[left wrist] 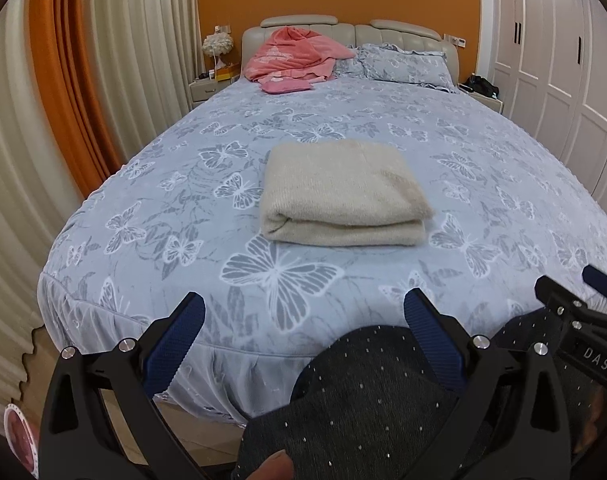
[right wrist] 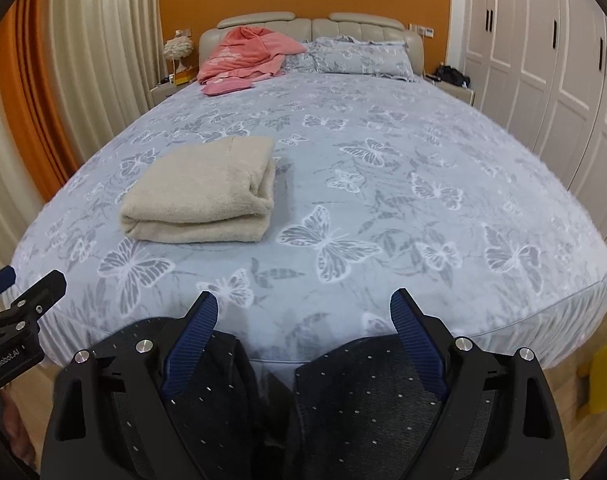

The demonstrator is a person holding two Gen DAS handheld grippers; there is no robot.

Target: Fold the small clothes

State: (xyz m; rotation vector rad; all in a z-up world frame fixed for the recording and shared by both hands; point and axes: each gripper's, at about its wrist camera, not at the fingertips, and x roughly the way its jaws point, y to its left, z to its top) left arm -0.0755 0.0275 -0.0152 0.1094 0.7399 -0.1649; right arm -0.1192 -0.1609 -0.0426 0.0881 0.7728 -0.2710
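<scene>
A cream garment (left wrist: 343, 194) lies folded in a neat rectangle on the bed, near its middle front; it also shows in the right wrist view (right wrist: 201, 196), left of centre. My left gripper (left wrist: 305, 312) is open and empty, held back from the bed's foot edge, well short of the folded garment. My right gripper (right wrist: 305, 308) is open and empty too, at the foot edge to the right of the garment. Each gripper shows at the edge of the other's view.
The bed has a blue-grey butterfly cover (left wrist: 483, 184). A heap of pink clothes (left wrist: 293, 58) lies at the headboard beside pillows (left wrist: 403, 64). Curtains hang left, white wardrobes (right wrist: 543, 60) stand right. The person's dark dotted trousers (right wrist: 363, 404) fill the bottom. A yellow object (right wrist: 605, 376) sits on the floor.
</scene>
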